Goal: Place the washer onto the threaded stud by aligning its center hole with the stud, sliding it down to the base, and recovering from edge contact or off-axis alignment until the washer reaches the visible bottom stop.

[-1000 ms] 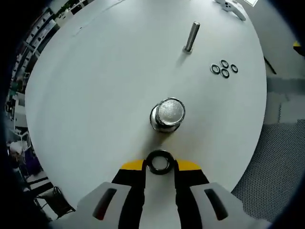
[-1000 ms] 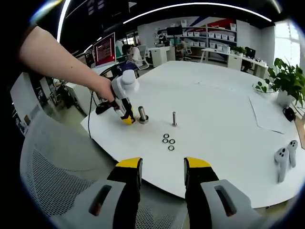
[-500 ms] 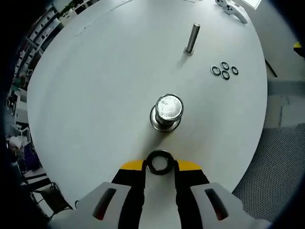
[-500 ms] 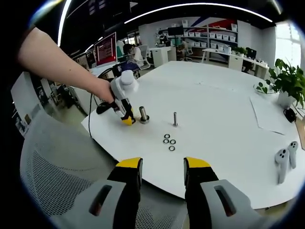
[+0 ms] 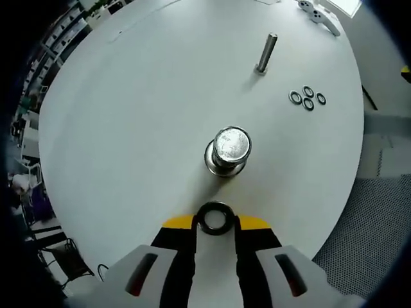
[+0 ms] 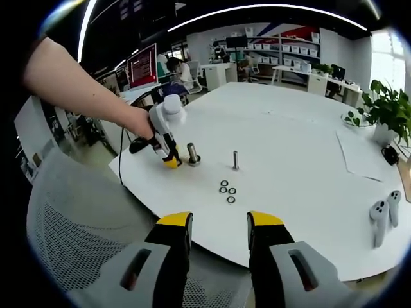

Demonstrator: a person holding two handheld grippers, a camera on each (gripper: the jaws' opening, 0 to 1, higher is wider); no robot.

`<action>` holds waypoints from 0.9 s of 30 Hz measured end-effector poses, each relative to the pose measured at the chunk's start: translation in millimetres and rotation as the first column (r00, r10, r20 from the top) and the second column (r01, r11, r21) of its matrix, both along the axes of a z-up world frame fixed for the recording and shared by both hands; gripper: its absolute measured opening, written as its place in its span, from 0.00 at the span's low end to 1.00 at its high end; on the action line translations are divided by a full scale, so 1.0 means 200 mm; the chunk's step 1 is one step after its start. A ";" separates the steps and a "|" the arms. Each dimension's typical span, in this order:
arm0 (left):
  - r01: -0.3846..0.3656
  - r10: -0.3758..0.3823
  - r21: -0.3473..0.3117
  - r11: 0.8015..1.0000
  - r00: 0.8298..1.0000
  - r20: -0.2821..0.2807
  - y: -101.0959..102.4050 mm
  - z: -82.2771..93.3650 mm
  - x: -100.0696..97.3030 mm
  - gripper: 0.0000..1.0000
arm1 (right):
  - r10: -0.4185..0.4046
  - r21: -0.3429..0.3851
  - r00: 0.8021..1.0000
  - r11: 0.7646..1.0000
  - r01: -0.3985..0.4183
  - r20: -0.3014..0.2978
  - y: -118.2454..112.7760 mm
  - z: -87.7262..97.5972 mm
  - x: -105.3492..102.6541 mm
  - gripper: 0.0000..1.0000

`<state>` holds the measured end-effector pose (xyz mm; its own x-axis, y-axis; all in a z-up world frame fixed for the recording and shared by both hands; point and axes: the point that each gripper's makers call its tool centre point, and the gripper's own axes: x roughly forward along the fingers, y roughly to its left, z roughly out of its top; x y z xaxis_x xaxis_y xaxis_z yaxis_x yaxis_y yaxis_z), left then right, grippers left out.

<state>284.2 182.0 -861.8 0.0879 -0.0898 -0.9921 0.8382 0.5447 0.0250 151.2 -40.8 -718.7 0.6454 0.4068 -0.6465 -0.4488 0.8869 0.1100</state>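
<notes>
My left gripper view looks steeply down from just above the round white table [image 5: 128,115], close to the thick upright silver threaded stud [image 5: 230,149] beyond my jaws. My right gripper view sits back off the table's edge [image 6: 308,192], facing across it toward the office, with a grey mesh chair [image 6: 70,237] below. Both views share that stud [image 6: 192,154], the thinner steel bolt [image 5: 265,53] [image 6: 236,160] and four small dark rings [image 5: 307,98] [image 6: 227,190].

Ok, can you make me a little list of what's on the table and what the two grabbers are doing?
left gripper: shut on a black washer, close beside the big stud
big stud: upright on its base, no washer on it yet
thin stud: upright, farther off
spare washers: four, clustered on the white table
right gripper: open, holding nothing, off the table edge
</notes>
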 end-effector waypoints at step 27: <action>0.058 -0.056 -0.059 0.997 0.998 0.035 0.01 0.10 0.08 0.19 | 0.008 -0.003 1.000 1.000 -0.008 -0.004 0.00 -0.01 0.00 0.36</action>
